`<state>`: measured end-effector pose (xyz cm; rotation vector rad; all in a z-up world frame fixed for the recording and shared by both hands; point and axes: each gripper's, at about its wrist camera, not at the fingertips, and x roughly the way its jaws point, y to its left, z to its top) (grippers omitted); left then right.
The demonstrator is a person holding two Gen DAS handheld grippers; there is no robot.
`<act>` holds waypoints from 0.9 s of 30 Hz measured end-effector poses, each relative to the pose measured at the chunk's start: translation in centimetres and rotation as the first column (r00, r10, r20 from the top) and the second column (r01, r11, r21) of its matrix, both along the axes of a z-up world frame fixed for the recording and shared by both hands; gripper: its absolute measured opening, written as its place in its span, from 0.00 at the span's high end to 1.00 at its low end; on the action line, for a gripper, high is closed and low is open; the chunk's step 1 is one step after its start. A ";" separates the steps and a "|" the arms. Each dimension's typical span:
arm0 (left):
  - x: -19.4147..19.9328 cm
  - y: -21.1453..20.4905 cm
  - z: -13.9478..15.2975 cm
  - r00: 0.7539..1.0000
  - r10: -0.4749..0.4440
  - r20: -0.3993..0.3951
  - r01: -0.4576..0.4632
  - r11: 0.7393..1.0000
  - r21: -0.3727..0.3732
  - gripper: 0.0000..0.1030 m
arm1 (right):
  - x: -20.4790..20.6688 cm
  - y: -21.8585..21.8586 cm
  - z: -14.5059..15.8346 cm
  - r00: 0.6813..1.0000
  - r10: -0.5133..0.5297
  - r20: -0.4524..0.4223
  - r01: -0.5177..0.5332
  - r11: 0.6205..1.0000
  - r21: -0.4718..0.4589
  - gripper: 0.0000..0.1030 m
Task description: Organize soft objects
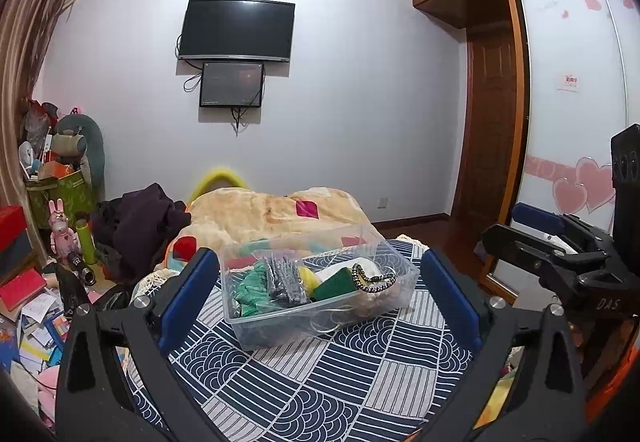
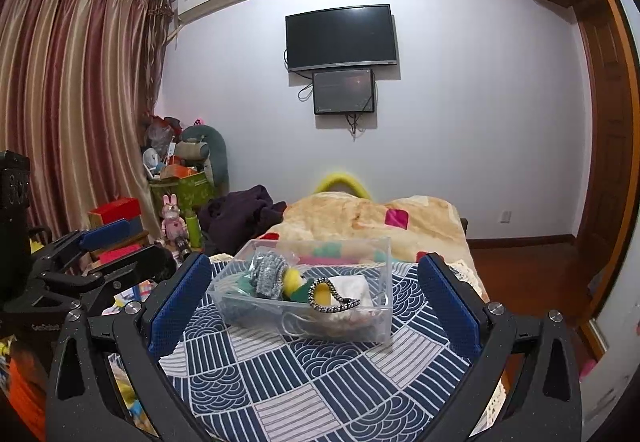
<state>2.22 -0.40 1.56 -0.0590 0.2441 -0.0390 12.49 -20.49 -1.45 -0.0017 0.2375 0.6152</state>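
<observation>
A clear plastic box (image 1: 394,262) sits on a blue and white patterned cloth (image 1: 320,374). It holds soft things: a green cloth (image 1: 250,292), a grey scrubber (image 1: 286,280), a yellow and green sponge (image 1: 334,282), a patterned band (image 1: 374,278) and a white cloth. My left gripper (image 1: 320,298) is open and empty, just in front of the box. My right gripper (image 2: 314,302) is open and empty, also in front of the box (image 2: 382,254). The right gripper shows at the right of the left wrist view (image 1: 560,246).
A beige blanket (image 1: 272,213) and a dark garment (image 1: 140,226) lie behind the box. Toys, books and a green bin (image 1: 60,193) clutter the floor at left. A wardrobe (image 1: 568,101) stands at right. The cloth's edge drops off on the right.
</observation>
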 end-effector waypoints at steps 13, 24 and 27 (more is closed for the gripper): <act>0.0 0.3 -0.2 1.000 0.002 -0.003 -0.002 1.000 -0.002 0.01 | -0.5 0.2 0.1 1.000 -0.002 0.002 0.002 1.000 0.000 0.00; -0.1 0.3 -0.3 1.000 -0.001 -0.004 0.001 1.000 0.000 0.01 | -0.7 0.1 0.1 1.000 0.000 0.005 0.000 1.000 0.002 0.00; -0.3 0.3 -0.2 1.000 -0.002 -0.002 0.002 1.000 0.003 0.00 | -0.6 0.1 0.1 1.000 0.000 0.007 0.000 1.000 0.002 0.00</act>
